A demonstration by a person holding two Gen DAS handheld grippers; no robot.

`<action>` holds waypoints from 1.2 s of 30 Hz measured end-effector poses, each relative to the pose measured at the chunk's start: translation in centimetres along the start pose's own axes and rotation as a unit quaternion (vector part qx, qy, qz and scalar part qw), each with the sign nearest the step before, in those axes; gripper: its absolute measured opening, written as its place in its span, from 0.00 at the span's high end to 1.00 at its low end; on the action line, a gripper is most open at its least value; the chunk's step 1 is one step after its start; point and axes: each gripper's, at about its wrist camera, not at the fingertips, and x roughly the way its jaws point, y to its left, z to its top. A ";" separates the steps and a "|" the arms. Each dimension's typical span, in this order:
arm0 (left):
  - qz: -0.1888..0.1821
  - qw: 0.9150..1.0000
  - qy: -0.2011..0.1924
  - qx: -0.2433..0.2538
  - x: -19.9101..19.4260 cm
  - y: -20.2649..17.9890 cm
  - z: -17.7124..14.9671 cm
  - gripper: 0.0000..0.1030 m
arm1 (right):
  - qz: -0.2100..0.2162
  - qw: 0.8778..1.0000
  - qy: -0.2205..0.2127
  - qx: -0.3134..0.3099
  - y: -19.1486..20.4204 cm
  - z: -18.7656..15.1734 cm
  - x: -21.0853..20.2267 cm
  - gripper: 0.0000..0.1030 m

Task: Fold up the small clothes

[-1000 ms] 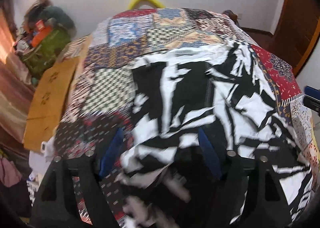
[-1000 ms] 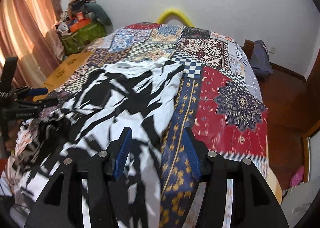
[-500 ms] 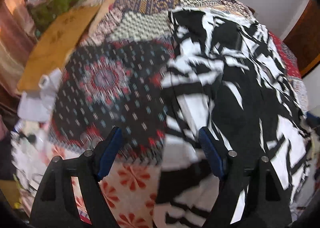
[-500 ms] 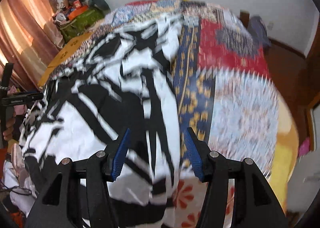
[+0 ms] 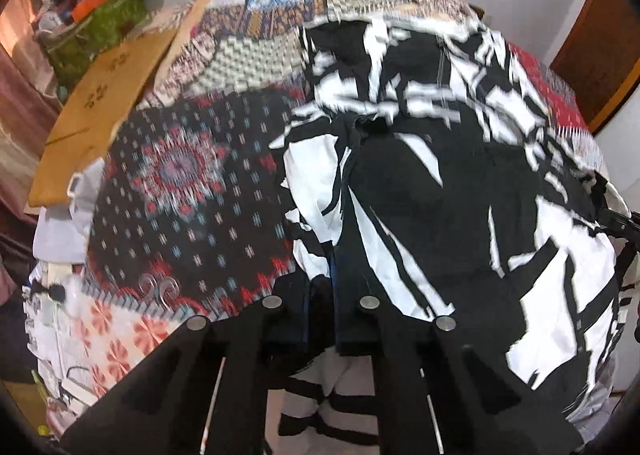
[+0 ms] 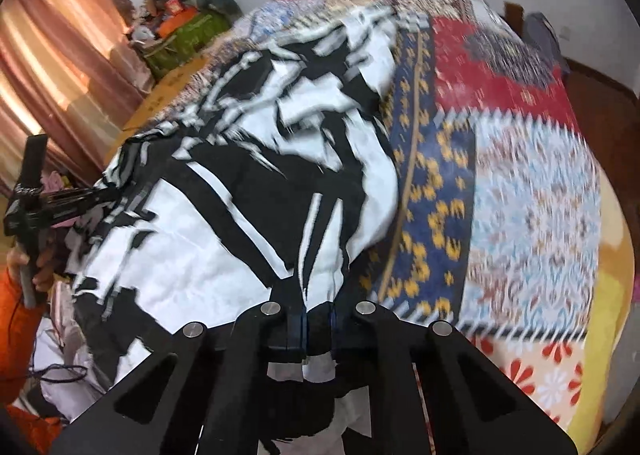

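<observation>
Patchwork bedspread (image 5: 188, 191) under crumpled black-and-white garment (image 5: 420, 191) — each hand-held gripper (image 5: 320, 295) (image 6: 318, 319) pinches its hem.

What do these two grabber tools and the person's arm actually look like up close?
Both are matte black plastic. The left gripper and right gripper each have angular triangular-cutout linkages with silver round pins and blue finger pads. In the right wrist view the person's hand shows an orange sleeve.

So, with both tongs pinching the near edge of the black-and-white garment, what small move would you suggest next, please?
Probably lift both tongs, left and right, and carry the near hem of the black-and-white patterned garment forward: it lies spread on the patchwork bedspread, unfolded.
</observation>
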 end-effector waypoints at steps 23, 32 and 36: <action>-0.041 0.997 0.029 -0.051 -2.8 2.0 -3.6 0.28 | -0.064 0.998 0.004 0.026 -3.1 -1.9 -2.4 0.53; -0.028 0.999 0.028 -0.020 -1.7 0.0 -6.2 0.47 | -0.032 0.997 0.058 0.042 -3.0 -5.2 -0.7 0.63; -0.007 0.999 0.026 -0.034 -2.0 0.5 -5.8 0.86 | 0.001 0.997 0.064 0.034 -1.9 -5.1 -0.9 0.92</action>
